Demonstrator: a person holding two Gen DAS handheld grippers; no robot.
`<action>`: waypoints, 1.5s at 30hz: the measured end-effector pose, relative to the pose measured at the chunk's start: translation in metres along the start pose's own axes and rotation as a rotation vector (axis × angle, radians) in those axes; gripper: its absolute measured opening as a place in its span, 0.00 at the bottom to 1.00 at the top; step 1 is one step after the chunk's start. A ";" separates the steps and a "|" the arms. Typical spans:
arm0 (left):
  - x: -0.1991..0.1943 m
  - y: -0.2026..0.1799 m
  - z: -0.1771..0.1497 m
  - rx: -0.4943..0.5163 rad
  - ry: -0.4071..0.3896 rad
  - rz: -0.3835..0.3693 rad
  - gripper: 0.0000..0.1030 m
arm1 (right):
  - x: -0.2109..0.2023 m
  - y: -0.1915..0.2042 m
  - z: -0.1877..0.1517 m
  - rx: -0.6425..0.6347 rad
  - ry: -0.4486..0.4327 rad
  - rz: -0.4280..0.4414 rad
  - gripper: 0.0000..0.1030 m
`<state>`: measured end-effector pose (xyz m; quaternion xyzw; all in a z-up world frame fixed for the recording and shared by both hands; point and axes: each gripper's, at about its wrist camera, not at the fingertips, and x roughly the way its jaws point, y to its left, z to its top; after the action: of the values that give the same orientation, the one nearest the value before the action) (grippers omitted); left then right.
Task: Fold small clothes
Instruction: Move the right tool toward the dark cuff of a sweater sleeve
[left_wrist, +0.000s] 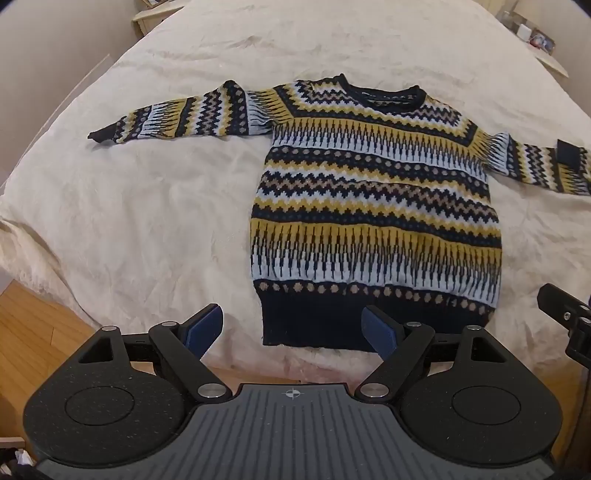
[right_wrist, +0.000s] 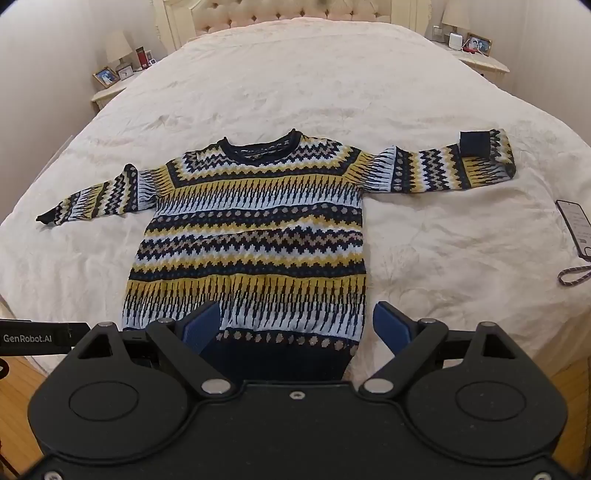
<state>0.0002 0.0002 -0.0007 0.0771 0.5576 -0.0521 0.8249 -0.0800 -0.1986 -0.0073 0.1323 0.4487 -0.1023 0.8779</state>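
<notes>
A small knitted sweater (left_wrist: 373, 206) with navy, yellow, white and tan bands lies flat, front up, on the cream bedspread (left_wrist: 147, 206), neck away from me. Its left sleeve (left_wrist: 177, 114) is stretched out; its right sleeve (right_wrist: 450, 166) has the navy cuff (right_wrist: 474, 144) folded back. My left gripper (left_wrist: 293, 328) is open and empty, just above the sweater's navy hem at its lower left corner. My right gripper (right_wrist: 295, 325) is open and empty over the hem (right_wrist: 280, 354), near the lower right corner. The sweater also shows in the right wrist view (right_wrist: 251, 236).
A phone (right_wrist: 576, 225) and a braided cord (right_wrist: 574, 277) lie on the bed at the right. Nightstands with lamps and photo frames (right_wrist: 107, 75) (right_wrist: 476, 44) flank the tufted headboard (right_wrist: 291, 11). Wooden floor (left_wrist: 33, 332) shows below the bed's near edge.
</notes>
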 end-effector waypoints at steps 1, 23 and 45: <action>0.000 0.000 0.000 0.000 0.002 0.000 0.80 | 0.000 0.000 0.000 0.000 0.001 0.000 0.87; 0.016 0.006 0.016 -0.006 0.011 0.021 0.80 | 0.020 0.015 0.016 -0.020 0.041 0.018 0.87; 0.054 0.025 0.107 -0.057 -0.020 -0.074 0.80 | 0.082 0.035 0.084 0.003 0.040 0.127 0.85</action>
<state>0.1225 0.0044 -0.0098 0.0321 0.5533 -0.0675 0.8296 0.0411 -0.1978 -0.0219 0.1638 0.4569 -0.0445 0.8732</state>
